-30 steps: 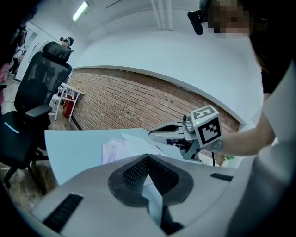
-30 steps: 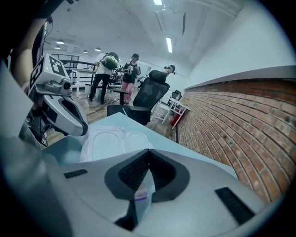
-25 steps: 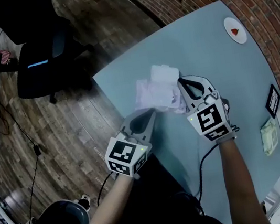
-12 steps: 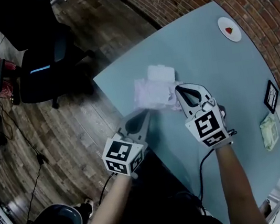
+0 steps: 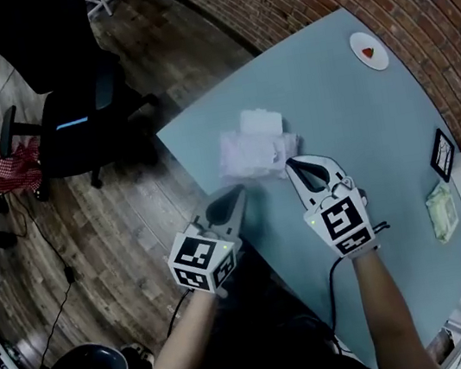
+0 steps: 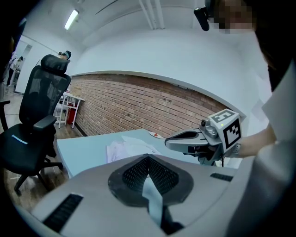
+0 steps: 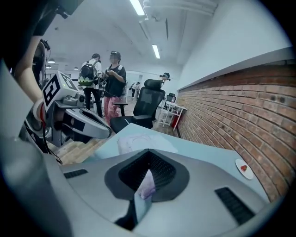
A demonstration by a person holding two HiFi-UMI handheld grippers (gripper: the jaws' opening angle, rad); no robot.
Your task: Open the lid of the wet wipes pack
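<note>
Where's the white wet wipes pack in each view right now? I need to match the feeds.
Head view: white wet wipes pack, just above centre.
Left gripper view: left of centre, slightly below mid-height.
Right gripper view: just left of centre, slightly below mid-height.
Shared landmark: small white plate with a red piece.

Left hand-held gripper (image 5: 239,189) and right hand-held gripper (image 5: 289,161) look the same: pale grey beaky shells, black ribbed pads (image 6: 134,174), a white cube (image 5: 201,261) with black square markers, a tiny green light, and a black cable (image 5: 331,274) out the back.
</note>
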